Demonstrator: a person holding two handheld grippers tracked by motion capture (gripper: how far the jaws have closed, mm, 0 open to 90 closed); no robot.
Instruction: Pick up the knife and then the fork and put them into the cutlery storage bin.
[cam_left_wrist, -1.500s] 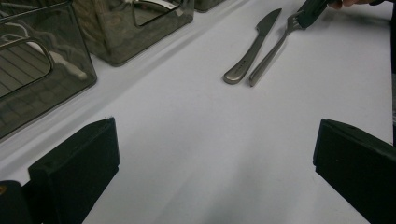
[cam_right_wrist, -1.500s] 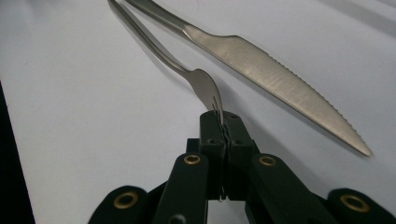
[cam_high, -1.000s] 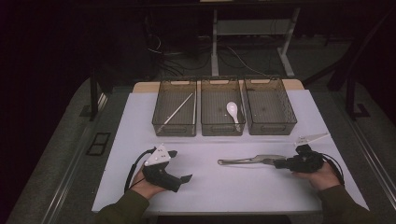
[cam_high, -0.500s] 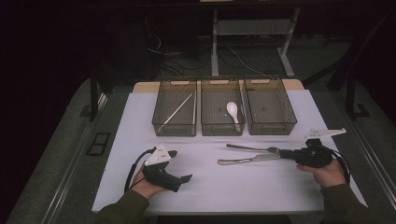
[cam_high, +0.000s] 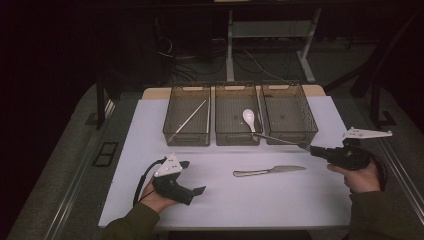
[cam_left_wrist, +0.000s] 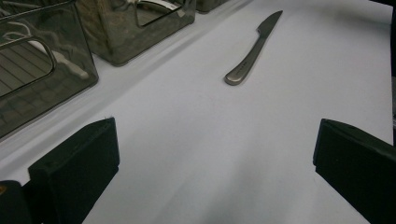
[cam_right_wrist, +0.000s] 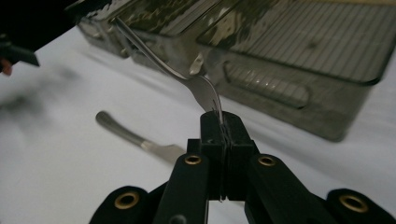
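Observation:
My right gripper (cam_high: 313, 149) (cam_right_wrist: 223, 122) is shut on the tines of a metal fork (cam_high: 280, 140) (cam_right_wrist: 187, 80) and holds it in the air. The fork's handle points at the front wall of the bins. A metal knife (cam_high: 270, 171) (cam_left_wrist: 252, 49) (cam_right_wrist: 135, 138) lies flat on the white table cover, below and left of the fork. At the front left my left gripper (cam_high: 194, 177) (cam_left_wrist: 217, 154) rests on the cover, open with nothing between its jaws, aimed toward the knife.
Three clear bins stand in a row at the back. The left bin (cam_high: 172, 131) holds chopsticks (cam_high: 190, 118), the middle bin (cam_high: 221, 134) a white spoon (cam_high: 249, 118), and the right bin (cam_high: 310, 127) has a bare floor. The white cover (cam_high: 225, 205) ends at the table's front edge.
My right gripper has lifted the fork off the cover beside the knife and carried it up and to the right. The left gripper and the knife have stayed put.

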